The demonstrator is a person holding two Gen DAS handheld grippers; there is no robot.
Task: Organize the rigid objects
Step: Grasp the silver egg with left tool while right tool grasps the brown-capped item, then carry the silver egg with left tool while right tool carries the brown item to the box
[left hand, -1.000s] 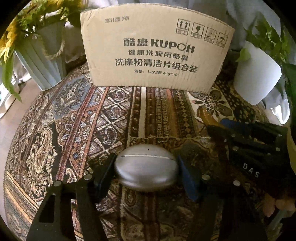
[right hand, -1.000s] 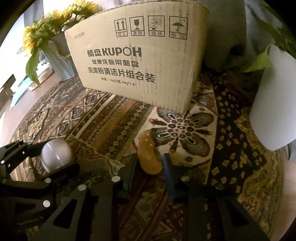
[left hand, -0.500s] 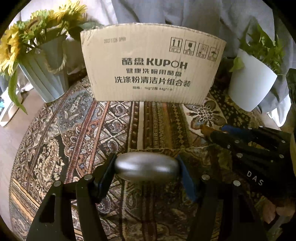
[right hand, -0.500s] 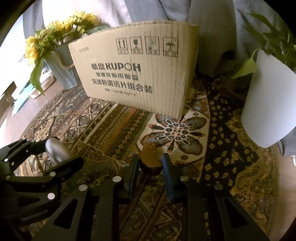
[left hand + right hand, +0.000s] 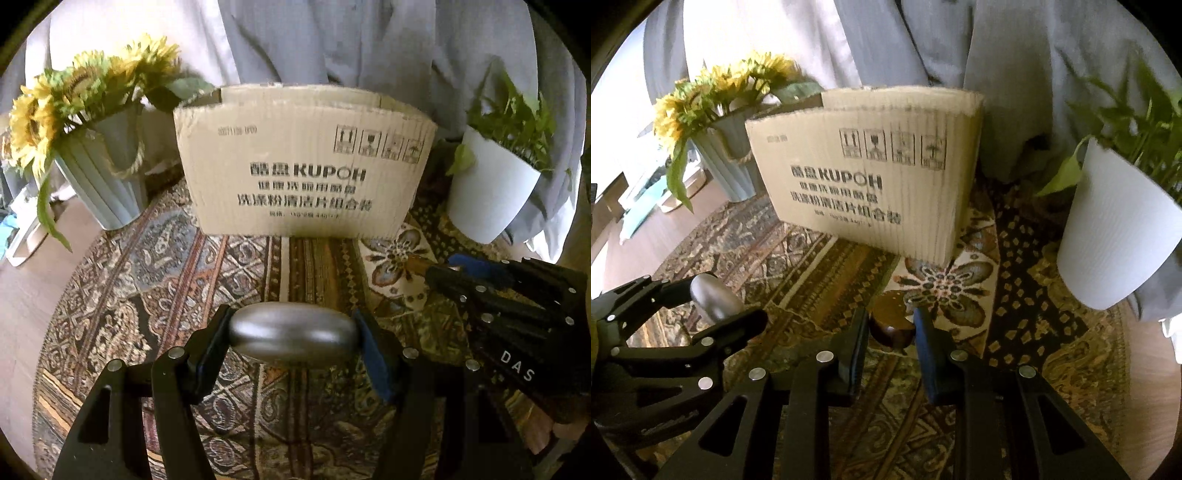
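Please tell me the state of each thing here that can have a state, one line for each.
left claw: shut on silver case.
silver case: held above the rug, lid closed.
right claw: shut on brown piece.
brown piece: held.
cardboard box: upright, top open.

A patterned rug [image 5: 155, 280] in browns and blues covers the round surface; at ten o'clock on it stands a pale ribbed vase [image 5: 107, 177] with a rope loop, holding sunflowers [image 5: 85, 92]; at two o'clock stands a white pot [image 5: 491, 184] with a leafy green plant [image 5: 513, 99]; grey curtain fabric [image 5: 351, 44] hangs behind, at twelve o'clock; bare wooden floor [image 5: 639, 247] shows at nine o'clock.
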